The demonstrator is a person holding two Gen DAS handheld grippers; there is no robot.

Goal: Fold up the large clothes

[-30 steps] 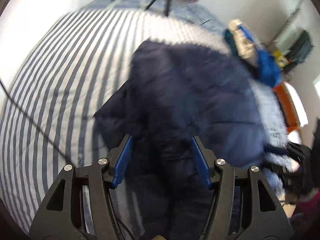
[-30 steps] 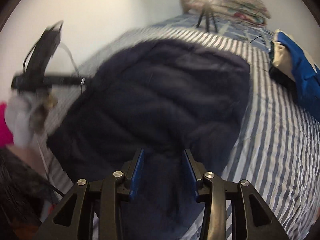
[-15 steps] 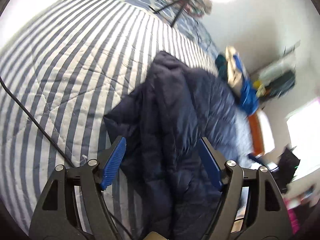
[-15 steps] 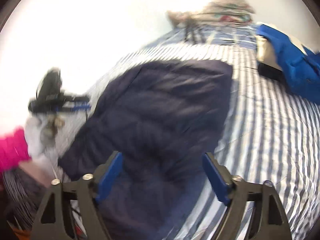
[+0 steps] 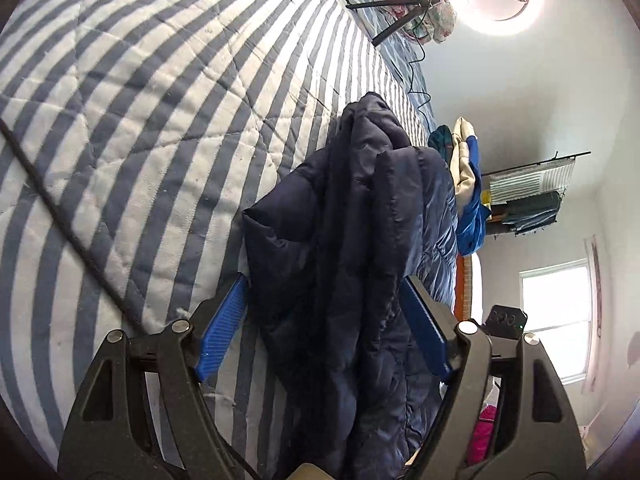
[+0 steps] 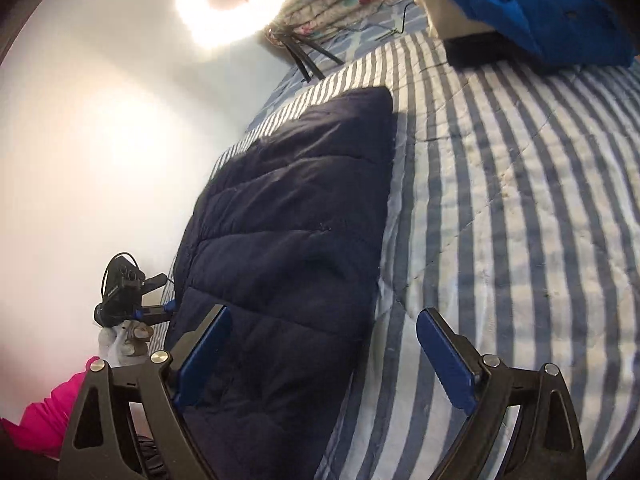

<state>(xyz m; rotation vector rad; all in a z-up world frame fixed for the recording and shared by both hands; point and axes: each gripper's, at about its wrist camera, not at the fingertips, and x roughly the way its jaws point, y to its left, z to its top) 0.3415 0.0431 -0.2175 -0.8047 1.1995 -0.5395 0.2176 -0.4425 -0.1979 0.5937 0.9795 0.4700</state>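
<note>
**Navy quilted jacket folded on the bed, both grippers letting go**

Navy and puffy, the jacket [image 6: 296, 216] is the landmark here; it lies on the striped bed cover [image 6: 520, 208] as a long, roughly rectangular packet.

Nearest the left wrist camera, the left gripper [image 5: 326, 326] straddles the jacket's near end. Its jaws are opening, with bunched fabric between them; the blue pads look just clear of the cloth, though the right pad sits very close to it. From this side the jacket looks lumpy, with a folded ridge running away along its length.

The right gripper [image 6: 322, 354] stands at the jacket's near right edge. Its jaws are opening wide: the left pad hangs over the jacket, the right pad over bare bed cover, and neither one presses on anything.

Beyond the jacket's far end stand a tripod [image 6: 304, 54] and a bright ring light [image 6: 234, 0]. To the jacket's right, well apart, lies a blue and cream pile of clothes [image 6: 520, 4].

Judging by how it lies, the sides appear already folded in and the packet has been set down. What seems left is a final fold across its length, or a tidy of the lumpy left edge.
</note>
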